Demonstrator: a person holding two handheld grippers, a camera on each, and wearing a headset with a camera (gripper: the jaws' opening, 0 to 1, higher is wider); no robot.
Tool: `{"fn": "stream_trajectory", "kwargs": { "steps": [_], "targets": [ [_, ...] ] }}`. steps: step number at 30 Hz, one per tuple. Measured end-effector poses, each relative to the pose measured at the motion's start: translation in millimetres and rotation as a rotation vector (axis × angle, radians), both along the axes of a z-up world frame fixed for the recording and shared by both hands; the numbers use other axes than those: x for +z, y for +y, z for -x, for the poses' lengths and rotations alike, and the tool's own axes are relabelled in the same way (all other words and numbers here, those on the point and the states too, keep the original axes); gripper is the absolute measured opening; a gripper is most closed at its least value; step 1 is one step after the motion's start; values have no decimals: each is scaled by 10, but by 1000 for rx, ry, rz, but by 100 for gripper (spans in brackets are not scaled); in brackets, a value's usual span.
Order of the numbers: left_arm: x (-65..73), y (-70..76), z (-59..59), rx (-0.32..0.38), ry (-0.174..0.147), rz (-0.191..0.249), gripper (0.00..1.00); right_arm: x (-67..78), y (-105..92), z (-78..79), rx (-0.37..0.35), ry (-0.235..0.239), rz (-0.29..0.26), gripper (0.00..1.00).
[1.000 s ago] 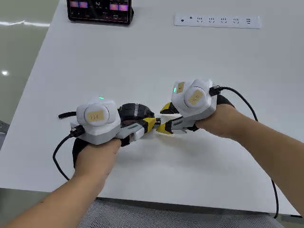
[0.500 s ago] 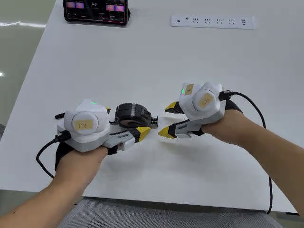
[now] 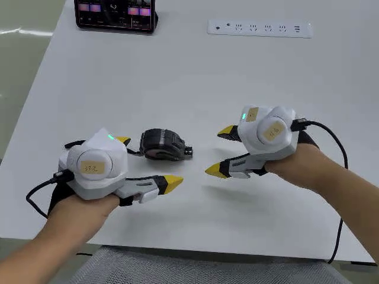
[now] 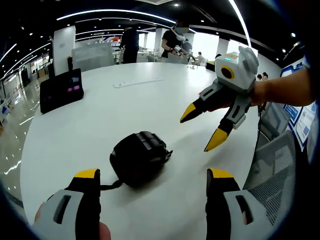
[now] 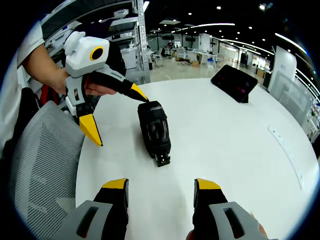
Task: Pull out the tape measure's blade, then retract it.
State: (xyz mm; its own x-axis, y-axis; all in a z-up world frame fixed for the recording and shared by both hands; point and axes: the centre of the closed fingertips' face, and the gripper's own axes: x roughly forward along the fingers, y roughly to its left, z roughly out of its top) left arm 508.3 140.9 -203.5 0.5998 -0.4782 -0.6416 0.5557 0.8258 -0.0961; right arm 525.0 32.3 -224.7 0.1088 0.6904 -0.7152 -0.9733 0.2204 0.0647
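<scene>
Head view shows a black tape measure [image 3: 163, 145] that lies on the white counter [image 3: 177, 77], near the front edge, between the two tools. The left hand-held gripper [image 3: 148, 160] is released: its two yellow-tipped jaws stand wide apart and grasp nothing. The far jaw tip is just beside the case of the tape measure, but I cannot tell if it touches. The right hand-held gripper [image 3: 218, 151] is also released, with jaws spread and nothing between them, and it stands apart from the tape measure, on its right side. Each tool is held in one hand of the person, and a black cable runs from each. In the left gripper view the tape measure lies a little ahead of the open jaws, and a thin black strap goes from the case toward the left jaw. In the right gripper view the case points its mouth toward the camera; the small hook sits at the mouth and no length of blade is out. At the far edge of the counter there are a power strip [image 3: 259, 28] and a dark tablet [image 3: 115, 13] with a lit screen. A mesh chair [image 3: 207, 269] is below the front edge.
</scene>
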Motion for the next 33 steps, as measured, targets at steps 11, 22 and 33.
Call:
{"fn": "stream_trajectory", "kwargs": {
  "steps": [11, 22, 33],
  "targets": [
    [2, 45, 94, -65, 2, -23, 89, 141, -193, 68, -41, -2, -35, 58],
    [30, 128, 242, -111, 3, -47, 93, 174, -459, 178, -90, -9, -23, 63],
    [25, 263, 345, -137, 12, -65, 97, 248, -638, 279, -130, -11, -38, 71]
  ]
}}
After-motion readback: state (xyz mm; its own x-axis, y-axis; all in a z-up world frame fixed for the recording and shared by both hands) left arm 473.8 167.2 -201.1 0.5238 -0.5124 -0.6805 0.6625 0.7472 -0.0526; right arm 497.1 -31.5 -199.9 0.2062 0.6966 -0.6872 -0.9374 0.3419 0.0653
